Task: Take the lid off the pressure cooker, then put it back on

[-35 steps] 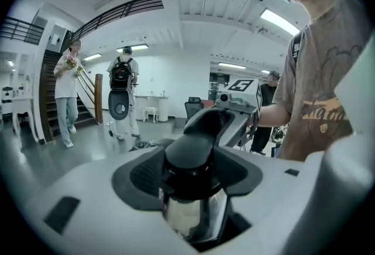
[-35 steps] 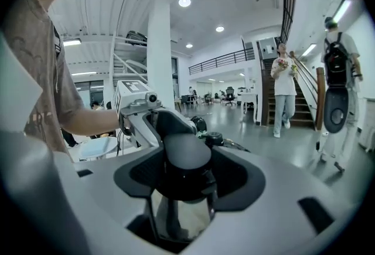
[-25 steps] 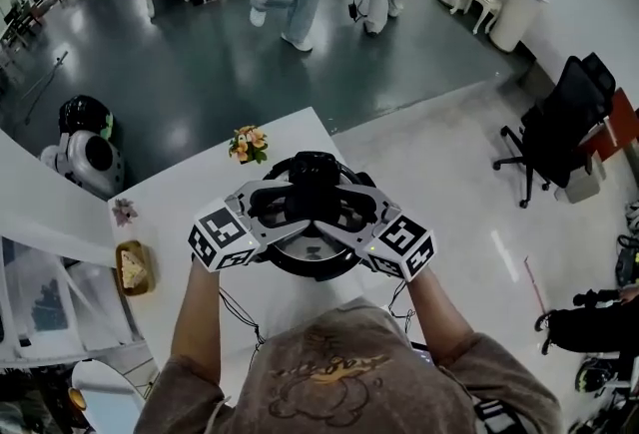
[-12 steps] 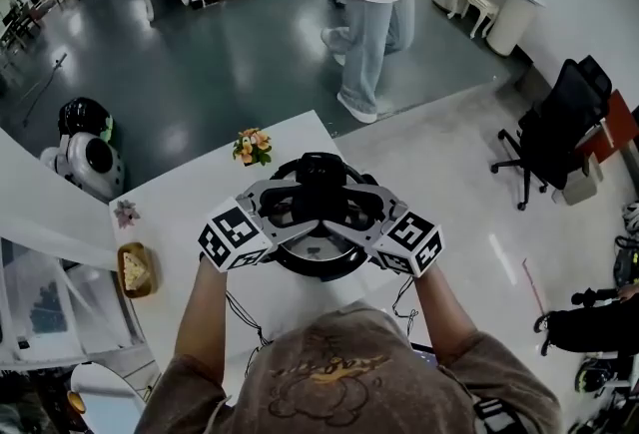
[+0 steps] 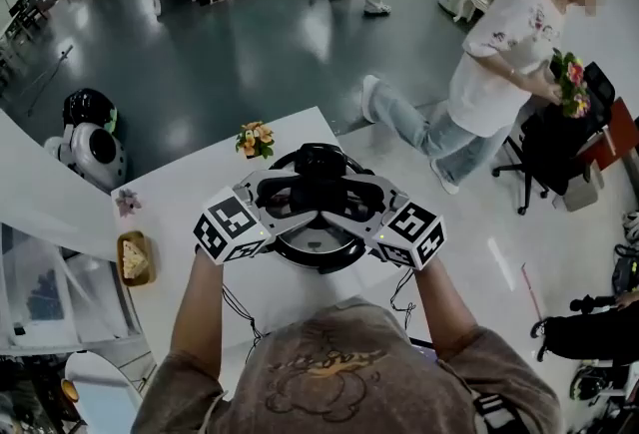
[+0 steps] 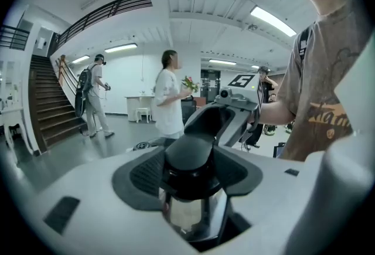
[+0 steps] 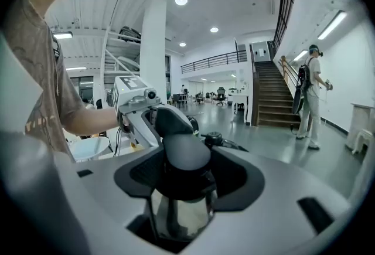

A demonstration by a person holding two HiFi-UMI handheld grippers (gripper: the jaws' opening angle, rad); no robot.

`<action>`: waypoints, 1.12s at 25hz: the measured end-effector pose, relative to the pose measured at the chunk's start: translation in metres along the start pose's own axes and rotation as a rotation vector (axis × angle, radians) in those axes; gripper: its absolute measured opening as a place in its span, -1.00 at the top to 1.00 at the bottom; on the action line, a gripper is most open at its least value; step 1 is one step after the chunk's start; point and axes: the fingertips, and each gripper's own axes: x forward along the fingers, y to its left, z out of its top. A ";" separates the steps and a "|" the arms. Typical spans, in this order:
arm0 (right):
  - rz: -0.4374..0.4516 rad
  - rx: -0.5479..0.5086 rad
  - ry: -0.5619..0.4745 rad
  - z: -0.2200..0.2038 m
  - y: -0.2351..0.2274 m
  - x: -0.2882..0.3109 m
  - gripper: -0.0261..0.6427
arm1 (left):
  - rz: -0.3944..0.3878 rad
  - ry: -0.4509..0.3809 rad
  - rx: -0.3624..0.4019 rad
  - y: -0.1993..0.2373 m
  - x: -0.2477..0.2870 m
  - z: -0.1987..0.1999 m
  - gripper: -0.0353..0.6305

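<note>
Here, one pressure cooker [image 5: 318,242], two grippers [image 5: 272,208] [image 5: 361,210].

Far right, a person in a white top [image 5: 499,63] is mid-stride, flowers [image 5: 571,83] in hand, just beside a black office chair [image 5: 559,138]. On the white table [image 5: 180,208], a small bouquet [image 5: 256,138] sits at the far edge and a pink sprig [image 5: 126,205] by the left edge, with a gold dish of food [image 5: 133,260] nearer. A round black-and-white machine [image 5: 92,148] rests on the dark floor [image 5: 250,43] at left. Someone with a backpack [image 6: 94,95] stands at the foot of the stairs [image 6: 50,113].
</note>
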 end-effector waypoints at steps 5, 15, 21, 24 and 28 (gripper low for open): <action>0.003 0.000 0.008 0.000 0.000 0.001 0.16 | 0.010 0.007 -0.003 0.000 0.000 0.000 0.10; 0.008 -0.048 -0.014 0.017 0.002 -0.002 0.16 | 0.029 -0.034 0.008 0.002 -0.010 0.013 0.10; 0.044 -0.090 -0.019 0.039 0.009 -0.010 0.16 | 0.075 -0.055 0.003 -0.003 -0.023 0.033 0.10; 0.087 -0.115 -0.024 0.048 0.025 0.000 0.16 | 0.123 -0.058 -0.006 -0.004 -0.045 0.030 0.10; 0.154 -0.146 -0.029 0.060 0.054 0.018 0.16 | 0.194 -0.055 -0.023 -0.009 -0.080 0.022 0.10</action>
